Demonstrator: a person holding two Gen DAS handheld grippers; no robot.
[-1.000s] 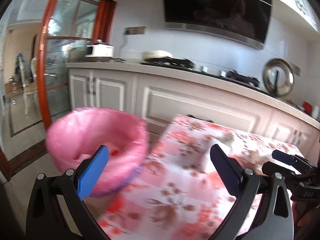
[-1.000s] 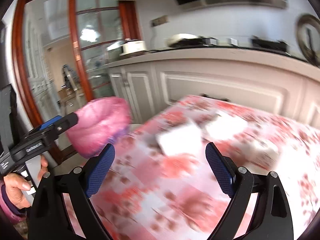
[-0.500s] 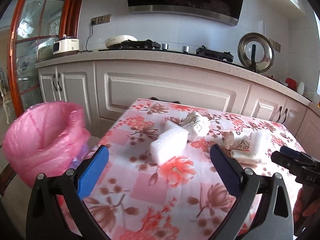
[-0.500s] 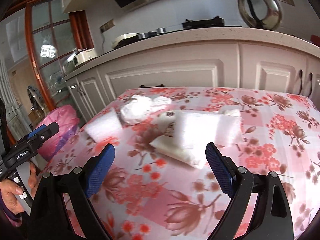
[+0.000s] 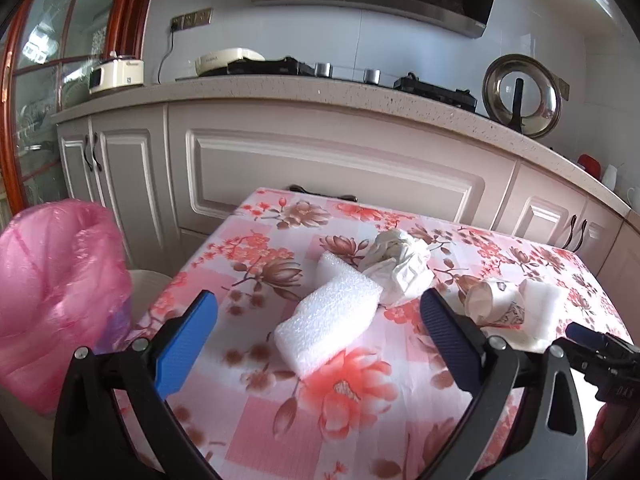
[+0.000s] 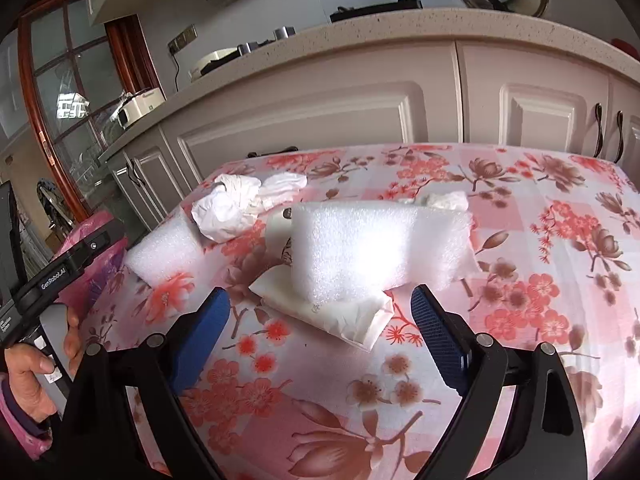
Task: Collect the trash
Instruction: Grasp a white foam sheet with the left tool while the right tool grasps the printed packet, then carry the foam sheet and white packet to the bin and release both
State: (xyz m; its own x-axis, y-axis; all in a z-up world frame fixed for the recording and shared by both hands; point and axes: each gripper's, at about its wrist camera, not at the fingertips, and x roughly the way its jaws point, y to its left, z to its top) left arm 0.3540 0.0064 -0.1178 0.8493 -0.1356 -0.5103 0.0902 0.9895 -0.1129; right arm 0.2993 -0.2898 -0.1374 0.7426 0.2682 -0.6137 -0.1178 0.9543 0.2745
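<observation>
Lying scattered on the floral tablecloth (image 5: 360, 408) is the trash: a white foam block (image 5: 330, 326) nearest the left gripper, a second, smaller foam piece (image 5: 332, 266) just behind it, and a crumpled wad of white paper (image 5: 398, 266) touching the block's far end. Further right sit a crushed paper cup (image 5: 494, 304) on its side and another foam block (image 5: 540, 306) beside it. In the right wrist view that larger foam block (image 6: 376, 250) rests on a flattened white paper packet (image 6: 340, 314), with the crumpled paper (image 6: 228, 210) and the first foam block (image 6: 164, 254) off to the left.

The left gripper (image 5: 318, 340) hovers above the table with its blue pads spread wide, the foam block framed between them but untouched. The right gripper (image 6: 320, 320) is likewise spread wide with nothing in its grasp, its pads on either side of the paper packet without touching it. A hand (image 6: 36, 372) in a pink sleeve holds the left gripper's handle at the picture's left edge.

Off the table's left corner stands a bin lined with a pink plastic bag (image 5: 60, 292). Behind the table runs a row of cream cabinets (image 5: 320, 160) under a speckled countertop (image 5: 280, 88), which carries a hob and a pot lid (image 5: 522, 96) propped upright.
</observation>
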